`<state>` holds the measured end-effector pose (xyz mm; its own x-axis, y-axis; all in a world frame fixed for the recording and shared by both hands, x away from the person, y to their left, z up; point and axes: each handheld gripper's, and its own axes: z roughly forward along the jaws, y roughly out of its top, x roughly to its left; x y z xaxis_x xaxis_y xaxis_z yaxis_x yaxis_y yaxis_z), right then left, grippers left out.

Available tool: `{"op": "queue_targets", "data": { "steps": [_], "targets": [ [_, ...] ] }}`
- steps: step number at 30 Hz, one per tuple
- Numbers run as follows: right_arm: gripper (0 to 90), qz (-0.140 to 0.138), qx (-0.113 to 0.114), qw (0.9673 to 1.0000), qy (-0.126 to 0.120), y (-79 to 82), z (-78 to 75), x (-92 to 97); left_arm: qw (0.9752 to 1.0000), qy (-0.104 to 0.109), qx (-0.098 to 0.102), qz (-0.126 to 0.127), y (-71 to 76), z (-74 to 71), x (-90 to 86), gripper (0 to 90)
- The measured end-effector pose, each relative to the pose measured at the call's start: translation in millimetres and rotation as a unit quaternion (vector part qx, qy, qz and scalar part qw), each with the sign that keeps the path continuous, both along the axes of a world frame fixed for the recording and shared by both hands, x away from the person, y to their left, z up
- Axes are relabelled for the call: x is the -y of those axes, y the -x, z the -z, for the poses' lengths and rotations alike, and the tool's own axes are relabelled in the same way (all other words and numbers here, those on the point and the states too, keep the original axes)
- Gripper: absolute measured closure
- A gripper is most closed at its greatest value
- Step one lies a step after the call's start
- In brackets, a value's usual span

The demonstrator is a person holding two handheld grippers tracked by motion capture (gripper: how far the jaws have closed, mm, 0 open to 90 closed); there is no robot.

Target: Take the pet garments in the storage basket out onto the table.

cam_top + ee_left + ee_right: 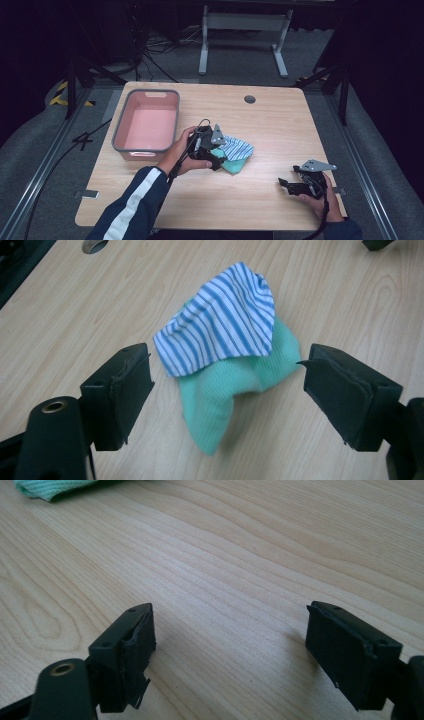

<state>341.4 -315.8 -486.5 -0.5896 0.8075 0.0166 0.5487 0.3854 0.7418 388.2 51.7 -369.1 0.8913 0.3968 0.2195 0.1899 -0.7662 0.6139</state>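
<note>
We judge the striped cloth [220,320] over the green cloth [215,395] soft and light, best pinched at its bunched middle by our wide-open, empty left tool [227,385].

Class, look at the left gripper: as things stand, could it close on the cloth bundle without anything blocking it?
Probably yes. The left gripper has its jaws open on either side of the green cloth, with the striped cloth lying on top. Nothing but bare table stands between jaws and bundle.
</note>
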Motion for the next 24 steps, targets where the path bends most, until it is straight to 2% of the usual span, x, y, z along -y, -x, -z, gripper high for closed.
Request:
{"op": "queue_targets", "data": {
  "steps": [5, 7, 12, 20, 24],
  "targets": [
    [20.6, 0.000, 0.000, 1.0000, 0.000, 0.0, 0.0, -0.1, 0.9998, -0.017, 0.009, 0.001, 8.5, -1.6, -7.9, 20.9],
    [20.6, 0.000, 0.000, 1.0000, 0.001, 0.0, 0.0, -0.1, 0.9998, -0.019, 0.003, 0.004, 12.3, -0.6, -12.0, 20.3],
    [20.7, 0.000, 0.000, 1.0000, 0.000, 0.0, 0.0, -0.1, 0.9996, -0.027, 0.010, 0.001, 19.9, 3.4, -22.5, 19.2],
    [20.7, 0.000, 0.000, 1.0000, 0.001, 0.0, 0.0, -0.1, 0.9981, -0.057, 0.021, 0.004, 35.3, 10.3, -41.3, 18.7],
    [20.6, 0.000, 0.000, 1.0000, 0.001, 0.0, 0.0, -0.1, 0.9983, -0.056, 0.018, 0.005, 41.8, 16.6, -52.8, 18.7]
  ]
}}
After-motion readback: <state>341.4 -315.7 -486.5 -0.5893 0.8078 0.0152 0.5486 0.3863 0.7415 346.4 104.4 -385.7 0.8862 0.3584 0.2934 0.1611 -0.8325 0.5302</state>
